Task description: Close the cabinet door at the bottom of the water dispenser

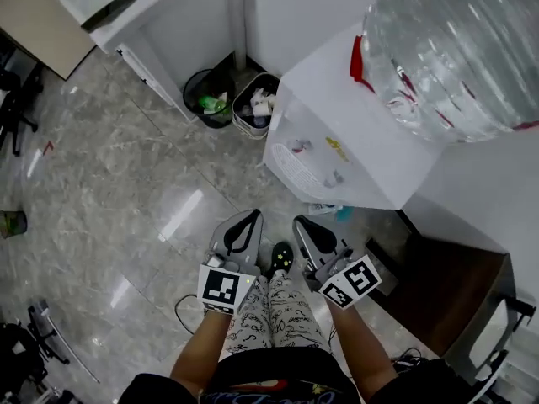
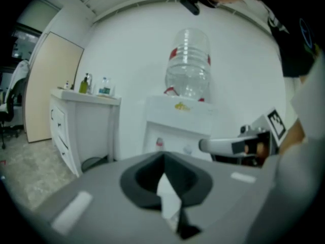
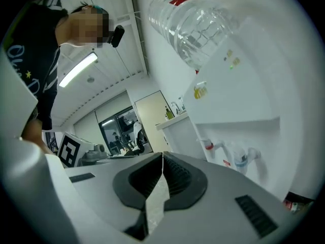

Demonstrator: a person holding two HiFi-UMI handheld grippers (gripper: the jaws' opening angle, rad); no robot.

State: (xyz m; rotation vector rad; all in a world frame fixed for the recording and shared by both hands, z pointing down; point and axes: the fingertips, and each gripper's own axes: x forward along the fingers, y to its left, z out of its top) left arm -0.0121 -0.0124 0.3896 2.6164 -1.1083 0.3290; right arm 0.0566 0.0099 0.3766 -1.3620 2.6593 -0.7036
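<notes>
Water dispenser (image 1: 337,108) stands on glossy grey stone floor (image 1: 109,183), black bin (image 1: 207,99) near; my left gripper (image 1: 251,217) and right gripper (image 1: 301,223) both clenched, empty.

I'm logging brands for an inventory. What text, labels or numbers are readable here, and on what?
No text reads clearly.
Yellow sticker on the water dispenser: too blurred.
Bottle labels on the counter: too small.
Shirt print: cut off, unreadable.
Square markers: coded patterns, no letters.
</notes>
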